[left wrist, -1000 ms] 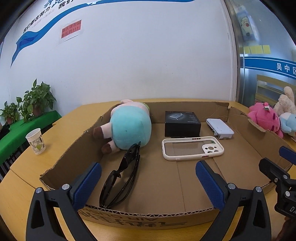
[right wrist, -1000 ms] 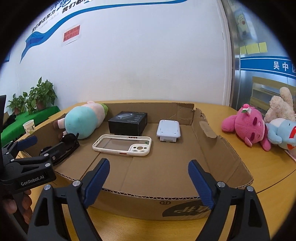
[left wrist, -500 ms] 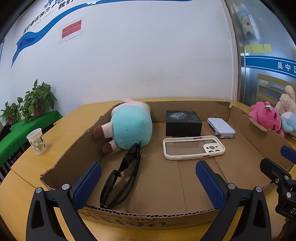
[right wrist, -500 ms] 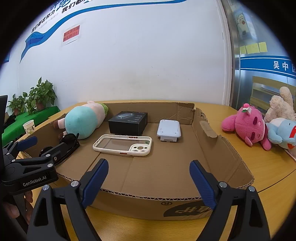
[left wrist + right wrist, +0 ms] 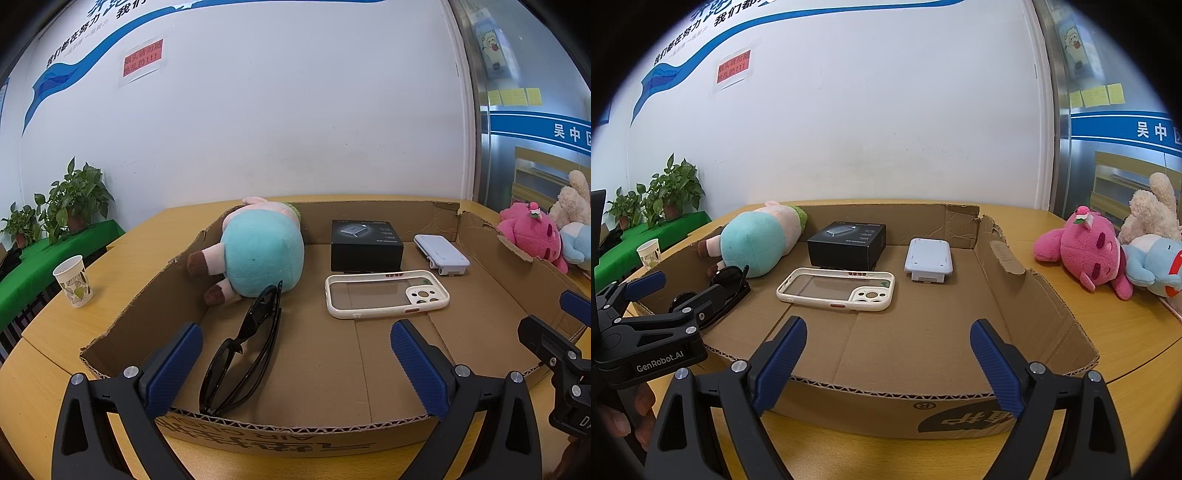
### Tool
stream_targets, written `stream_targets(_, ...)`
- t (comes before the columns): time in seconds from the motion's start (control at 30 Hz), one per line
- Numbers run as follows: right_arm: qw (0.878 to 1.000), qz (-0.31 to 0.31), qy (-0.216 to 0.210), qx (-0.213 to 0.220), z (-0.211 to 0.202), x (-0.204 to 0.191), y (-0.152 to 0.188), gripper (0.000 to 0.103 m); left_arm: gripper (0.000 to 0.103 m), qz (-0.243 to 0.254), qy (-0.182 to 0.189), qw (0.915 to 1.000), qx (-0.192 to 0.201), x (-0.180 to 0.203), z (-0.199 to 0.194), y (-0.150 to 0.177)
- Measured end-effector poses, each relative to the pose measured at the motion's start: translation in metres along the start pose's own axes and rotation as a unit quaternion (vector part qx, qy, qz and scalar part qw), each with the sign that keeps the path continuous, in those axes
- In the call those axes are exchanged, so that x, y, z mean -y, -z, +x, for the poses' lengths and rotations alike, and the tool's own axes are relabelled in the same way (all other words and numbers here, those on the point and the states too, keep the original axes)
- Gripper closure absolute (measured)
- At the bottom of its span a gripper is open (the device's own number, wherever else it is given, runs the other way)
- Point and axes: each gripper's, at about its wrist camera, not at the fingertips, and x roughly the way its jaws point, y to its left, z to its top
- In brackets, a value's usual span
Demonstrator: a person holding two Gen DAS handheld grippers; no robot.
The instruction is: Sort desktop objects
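A paper cup stood on the wooden table at far left, outside the shallow cardboard box. Inside the box, from left to right: a teal and pink plush toy lay on its side against the back left corner; black sunglasses lay folded just in front of it, one end touching the plush; a black carton sat near the back wall; a white phone case lay flat just in front of the carton; a pale blue-grey device lay to the right of the carton. The left claw hung over the box's near edge, jaws wide apart, nothing between them. The right claw stood likewise over the near edge, jaws spread and empty. Right of the box, on the table, lay a pink plush, a cream plush and a light blue plush, bunched together.
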Motion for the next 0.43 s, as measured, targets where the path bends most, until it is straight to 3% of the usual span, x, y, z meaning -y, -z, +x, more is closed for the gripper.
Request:
stream_targets(0.4,1.0,-0.001,-0.004,-0.001,0.0006,-0.0008,0.0003,0.009,0.0,0.0,0.0,1.0,0.0,-0.0001,0.0005,-0.0003)
stream_targets(0.43,1.0,-0.001,-0.003,-0.001,0.0008,-0.0006,0.0003,0.004,0.0,0.001,-0.001,1.0,-0.001,-0.0001,0.0006,-0.0001)
